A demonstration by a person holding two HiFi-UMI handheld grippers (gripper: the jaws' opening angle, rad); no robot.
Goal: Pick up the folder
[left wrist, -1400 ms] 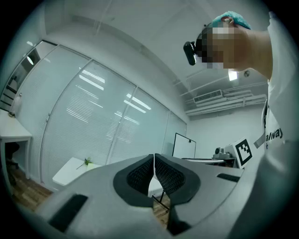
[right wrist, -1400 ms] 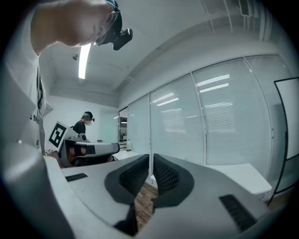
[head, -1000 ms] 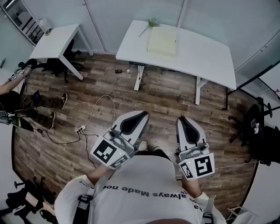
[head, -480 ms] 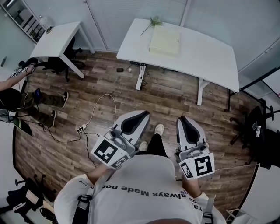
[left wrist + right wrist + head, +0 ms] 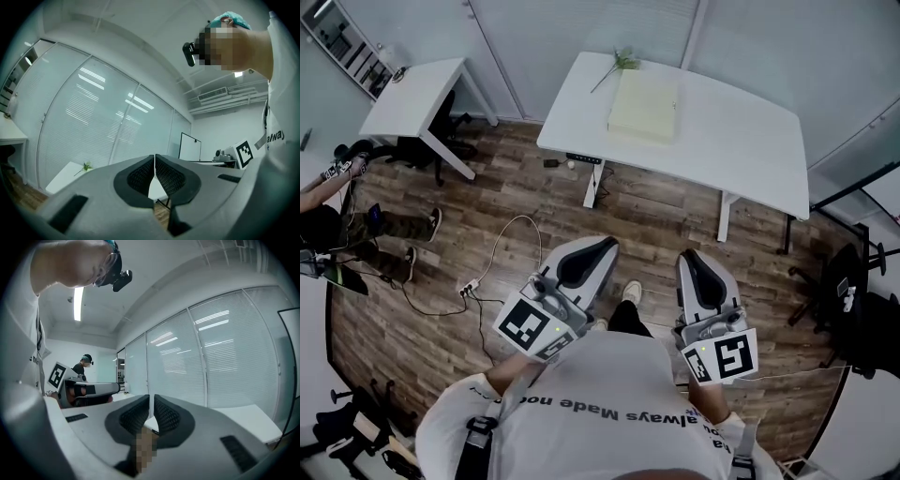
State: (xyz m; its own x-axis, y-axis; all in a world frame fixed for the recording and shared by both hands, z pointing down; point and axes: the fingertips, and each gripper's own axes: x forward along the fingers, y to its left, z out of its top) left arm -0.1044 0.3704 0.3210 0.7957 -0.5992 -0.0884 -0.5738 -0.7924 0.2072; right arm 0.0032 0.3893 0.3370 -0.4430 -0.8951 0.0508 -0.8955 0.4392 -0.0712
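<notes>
A pale yellow folder [image 5: 645,105] lies flat on the white table [image 5: 741,141] at the far side of the room, near its back left part. My left gripper [image 5: 598,247] and my right gripper [image 5: 686,258] are held level in front of my body, over the wooden floor and well short of the table. Both are shut with nothing between the pads. In the left gripper view the gripper [image 5: 154,161] points toward the table [image 5: 63,176]. In the right gripper view the gripper [image 5: 151,404] also faces the table [image 5: 248,420].
A green sprig [image 5: 614,66] lies beside the folder. A second white desk [image 5: 412,94] stands at the left with a chair under it. Cables and a power strip [image 5: 469,286] lie on the floor. A seated person [image 5: 337,216] is at the far left; a dark chair [image 5: 853,291] at the right.
I have walked toward the table: it and the folder sit slightly larger and nearer in the head view. Both grippers keep their place before my body and stay shut.
</notes>
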